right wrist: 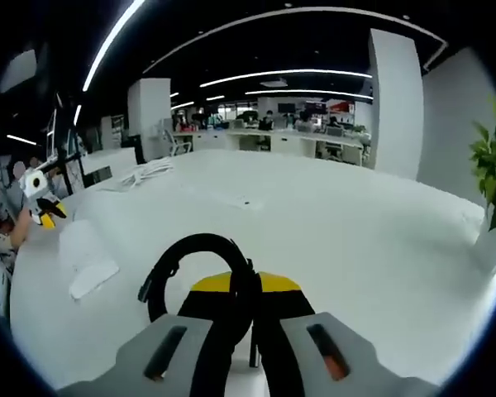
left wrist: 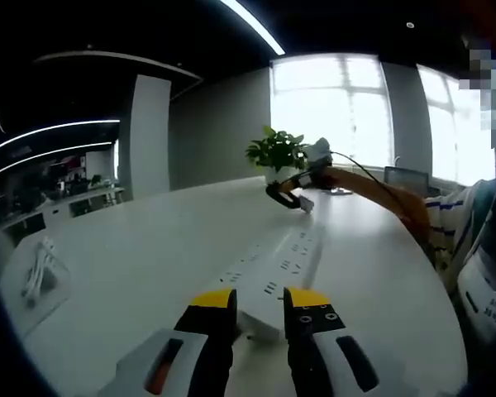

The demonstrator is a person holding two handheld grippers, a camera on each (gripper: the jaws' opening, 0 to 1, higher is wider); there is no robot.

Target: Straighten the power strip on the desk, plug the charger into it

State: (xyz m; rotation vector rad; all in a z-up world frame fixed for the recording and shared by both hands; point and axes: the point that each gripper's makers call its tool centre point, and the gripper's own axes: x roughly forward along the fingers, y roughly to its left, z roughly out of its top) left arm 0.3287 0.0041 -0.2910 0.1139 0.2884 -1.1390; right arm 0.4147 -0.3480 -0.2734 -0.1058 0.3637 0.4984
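The left tool (left wrist: 259, 308), jaws spread, straddled the near end of the long white plastic power strip (left wrist: 274, 273) on the white surface (left wrist: 149, 248), seemingly to square it. Beyond the strip's far end, the right tool (right wrist: 236, 296) pinched a black looped cable (right wrist: 182, 256), presumably the charger's.

an open-plan office: a wide white tabletop (right wrist: 355, 223) in front, rows of desks with monitors (right wrist: 298, 136) far behind, long ceiling light strips (right wrist: 285, 74) on a dark ceiling, large bright windows (left wrist: 331, 103), and a potted plant (left wrist: 277, 153) near a laptop (left wrist: 407, 178).
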